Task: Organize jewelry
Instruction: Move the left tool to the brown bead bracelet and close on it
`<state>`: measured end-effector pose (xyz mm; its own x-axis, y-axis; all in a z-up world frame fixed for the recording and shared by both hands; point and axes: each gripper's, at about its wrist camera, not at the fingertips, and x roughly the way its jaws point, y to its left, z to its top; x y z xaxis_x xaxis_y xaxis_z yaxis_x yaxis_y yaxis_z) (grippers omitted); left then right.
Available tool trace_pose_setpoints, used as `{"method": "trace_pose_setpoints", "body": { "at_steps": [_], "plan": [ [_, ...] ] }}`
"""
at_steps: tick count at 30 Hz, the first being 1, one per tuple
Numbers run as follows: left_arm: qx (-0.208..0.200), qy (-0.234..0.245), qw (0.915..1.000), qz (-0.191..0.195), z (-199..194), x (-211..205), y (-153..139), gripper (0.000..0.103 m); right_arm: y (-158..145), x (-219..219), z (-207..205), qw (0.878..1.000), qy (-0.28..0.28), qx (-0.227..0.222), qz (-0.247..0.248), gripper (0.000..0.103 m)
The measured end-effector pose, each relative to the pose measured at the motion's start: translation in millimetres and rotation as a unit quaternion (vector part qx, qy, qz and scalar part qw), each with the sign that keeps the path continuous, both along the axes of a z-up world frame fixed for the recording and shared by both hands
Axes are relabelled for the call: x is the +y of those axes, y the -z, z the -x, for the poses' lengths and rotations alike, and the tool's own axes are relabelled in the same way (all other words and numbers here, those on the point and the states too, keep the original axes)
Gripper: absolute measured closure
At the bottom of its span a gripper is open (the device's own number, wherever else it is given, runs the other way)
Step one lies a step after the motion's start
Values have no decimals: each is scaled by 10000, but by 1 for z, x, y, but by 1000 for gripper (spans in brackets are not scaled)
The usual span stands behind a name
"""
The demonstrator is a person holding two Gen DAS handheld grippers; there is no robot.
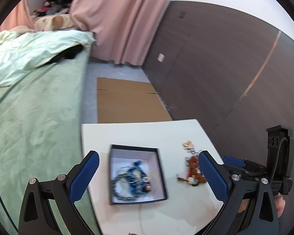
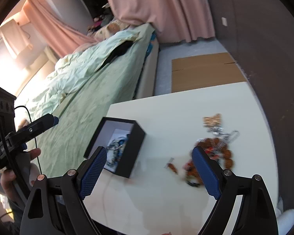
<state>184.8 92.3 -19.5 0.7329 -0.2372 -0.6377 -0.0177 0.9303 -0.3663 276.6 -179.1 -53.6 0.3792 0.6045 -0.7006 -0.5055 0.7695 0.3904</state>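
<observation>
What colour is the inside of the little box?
White inside, with black walls outside. The box shows best in the left wrist view.

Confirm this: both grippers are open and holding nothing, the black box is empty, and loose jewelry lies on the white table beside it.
Not quite: the black box is not empty. The left wrist view shows blue and silver jewelry inside it. The rest holds: left gripper and right gripper open, loose jewelry on the white table.

Both wrist cameras looked down from above the near edge of the white table (image 1: 139, 131). The left sat nearer the bed (image 1: 39, 121). Both shared the black box (image 2: 127, 156).
</observation>
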Motion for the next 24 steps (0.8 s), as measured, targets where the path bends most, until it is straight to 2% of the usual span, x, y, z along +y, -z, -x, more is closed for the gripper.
{"method": "trace_pose_setpoints", "body": {
  "at_steps": [5,7,8,18,22,24],
  "plan": [
    [-53,200,9998,47,-8,-22,2,2,-3,-35,2,9992,353,-173,10,14],
    [-15,208,9998,70,-11,-27,4,2,-2,-47,4,9984,498,-264,68,7],
    [-3,192,9998,80,-12,-29,6,2,-1,-52,5,9982,524,-289,68,0],
    [-399,-88,9988,285,-9,-35,-5,2,-1,-92,13,9955,705,-601,-187,0],
    [-511,-98,9984,211,-9,-44,-6,2,4,-107,15,9949,722,-633,-300,0],
    [-529,-116,9985,2,-10,-51,-6,2,8,-113,14,9956,702,-546,-305,0]
  ]
}}
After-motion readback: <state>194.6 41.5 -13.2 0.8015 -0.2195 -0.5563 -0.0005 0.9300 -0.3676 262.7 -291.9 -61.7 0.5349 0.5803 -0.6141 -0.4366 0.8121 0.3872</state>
